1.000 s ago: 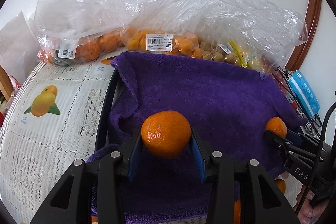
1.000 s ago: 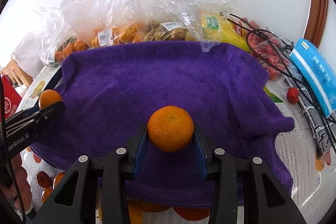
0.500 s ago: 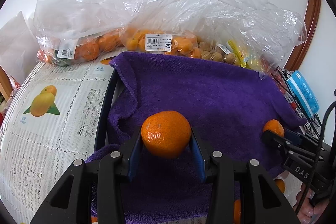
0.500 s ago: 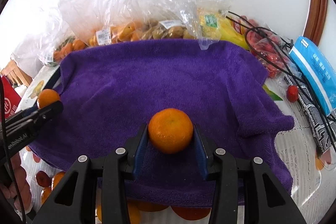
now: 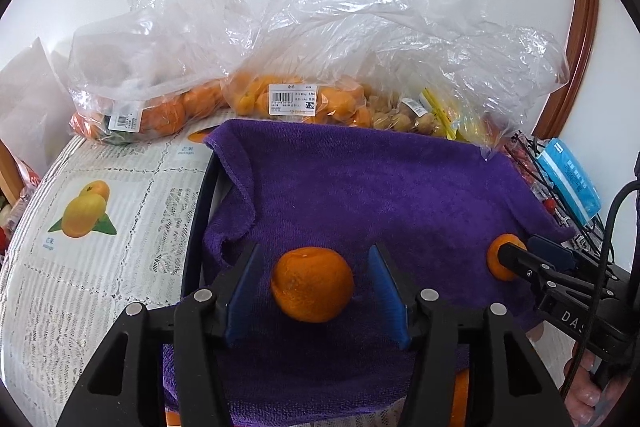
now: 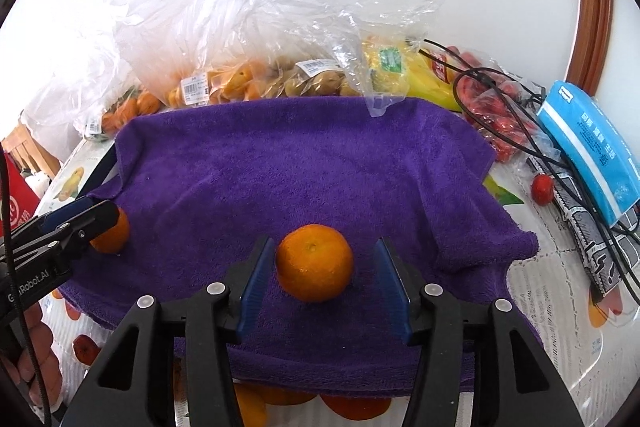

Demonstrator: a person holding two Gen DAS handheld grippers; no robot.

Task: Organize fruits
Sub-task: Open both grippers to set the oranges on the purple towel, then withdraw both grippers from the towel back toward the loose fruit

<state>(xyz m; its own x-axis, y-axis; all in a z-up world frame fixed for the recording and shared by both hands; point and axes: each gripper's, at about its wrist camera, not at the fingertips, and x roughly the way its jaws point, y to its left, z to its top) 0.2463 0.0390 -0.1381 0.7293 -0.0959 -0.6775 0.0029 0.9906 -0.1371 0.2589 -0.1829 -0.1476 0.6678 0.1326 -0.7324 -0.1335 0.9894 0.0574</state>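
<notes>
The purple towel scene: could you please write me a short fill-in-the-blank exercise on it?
1. Each mandarin sits on a towel coloured ____.
2. The pads of the left tongs are coloured ____.
3. Between the right tongs lies one ____.
4. The tissue pack is coloured ____.

Missing words: purple; blue; mandarin; blue

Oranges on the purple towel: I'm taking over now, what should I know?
Left hand-held gripper: jaws opening, its orange sits between the pads, on the purple towel, no longer pinched.
Right hand-held gripper: jaws opening too, its orange likewise set down on the towel.
Done: two oranges placed side by side.
Left: pull both grippers clear. More oranges lie at the towel's near edge; bagged fruit waits behind.
</notes>
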